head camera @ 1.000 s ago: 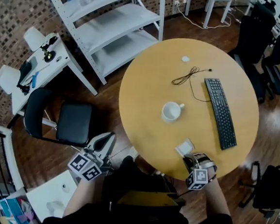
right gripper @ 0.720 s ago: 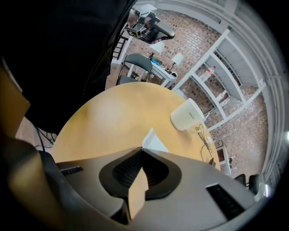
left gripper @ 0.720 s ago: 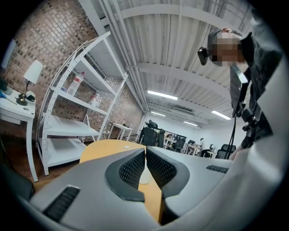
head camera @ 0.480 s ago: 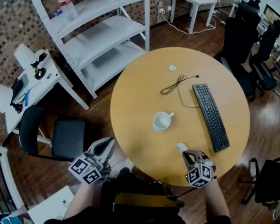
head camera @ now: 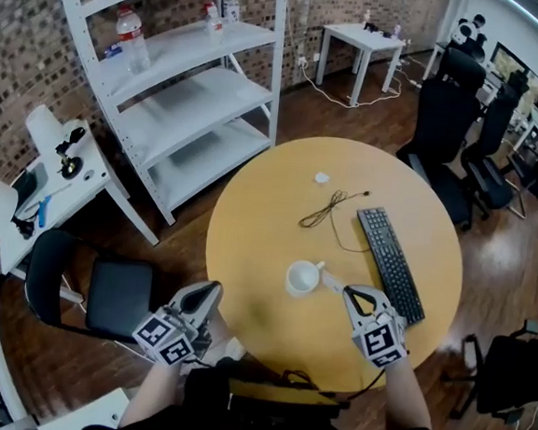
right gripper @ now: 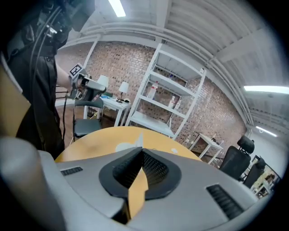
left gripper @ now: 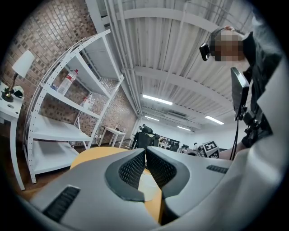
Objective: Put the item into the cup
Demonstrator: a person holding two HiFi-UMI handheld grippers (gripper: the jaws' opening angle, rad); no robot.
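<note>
A white cup stands on the round wooden table, a little front of centre. Just right of it my right gripper is shut on a thin white packet, whose free end nearly reaches the cup's handle. In the right gripper view the packet shows as a sliver above the closed jaws, with the cup just beyond. My left gripper hangs shut and empty off the table's front left edge; its jaws meet with nothing between them.
A black keyboard lies right of the cup, a black cable behind it, and a small white disc farther back. A white shelf unit stands to the left, a black chair by my left gripper, office chairs at the right.
My right gripper has lifted the white packet from the table's front edge and carried it left and forward up to the cup. The left gripper has stayed low at the left.
</note>
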